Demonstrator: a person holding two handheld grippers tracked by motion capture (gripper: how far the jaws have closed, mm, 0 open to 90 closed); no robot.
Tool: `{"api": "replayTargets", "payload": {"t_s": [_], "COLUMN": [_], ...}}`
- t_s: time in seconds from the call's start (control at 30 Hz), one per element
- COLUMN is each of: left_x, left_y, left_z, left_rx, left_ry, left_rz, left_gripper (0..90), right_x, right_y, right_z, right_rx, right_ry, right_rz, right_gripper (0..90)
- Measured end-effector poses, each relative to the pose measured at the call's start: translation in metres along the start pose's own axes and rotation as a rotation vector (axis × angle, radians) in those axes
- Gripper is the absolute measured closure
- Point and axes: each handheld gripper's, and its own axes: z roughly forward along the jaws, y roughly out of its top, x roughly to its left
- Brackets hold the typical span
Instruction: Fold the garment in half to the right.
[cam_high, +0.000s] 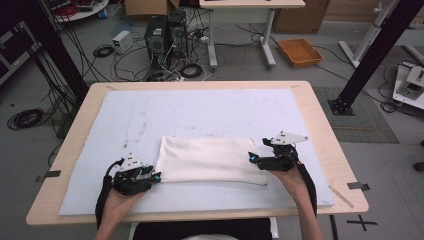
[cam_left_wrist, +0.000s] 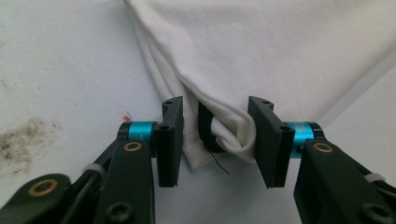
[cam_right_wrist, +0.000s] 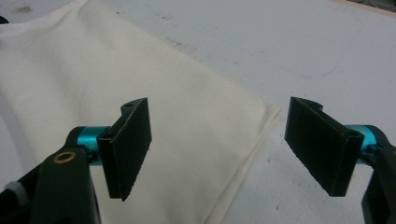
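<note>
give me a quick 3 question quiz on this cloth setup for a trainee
1. True or false: the folded white cloth lies on the pale mat.
2. Which gripper has a bunched cloth corner between its jaws? A. left gripper B. right gripper
3. How do the right gripper's jaws stand?

Key
1. True.
2. A. The fabric touches one jaw, with a gap at the other, so it is not yet pinched.
3. Wide apart, straddling the cloth's edge without touching it.

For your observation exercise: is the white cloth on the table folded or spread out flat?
Folded. The white cloth lies as a neat rectangle, and stacked layers show at its corner in the left gripper view.
</note>
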Motion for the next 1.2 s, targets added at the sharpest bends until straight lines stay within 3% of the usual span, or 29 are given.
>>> {"api": "replayTargets", "payload": {"t_s": [0.17, 0.23, 0.4, 0.9, 1.2], "left_x": [0.000, -0.001, 0.000, -0.001, 0.000], "left_y": [-0.001, -0.001, -0.001, -0.001, -0.001], "left_z": [-0.001, -0.001, -0.001, -0.001, -0.001], "left_rx": [-0.003, -0.003, -0.004, -0.004, -0.007], "left_ry": [-0.015, -0.018, -0.019, -0.016, -0.017], "left_rz": [0.003, 0.008, 0.006, 0.012, 0.011], "left_gripper": [68.9, 73.8, 76.2, 77.3, 77.2], "right_x": [0.007, 0.013, 0.020, 0.054, 0.096], "right_y": [0.006, 0.014, 0.027, 0.098, 0.130], "right_z": [0.002, 0.007, 0.020, 0.103, 0.164], "right_rx": [-0.009, -0.013, -0.018, 0.066, 0.166], "right_ry": [0.017, 0.049, 0.089, 0.226, 0.288], "right_rz": [-0.007, -0.011, -0.015, -0.065, -0.159], "right_gripper": [23.2, 23.7, 24.0, 28.0, 33.7]}}
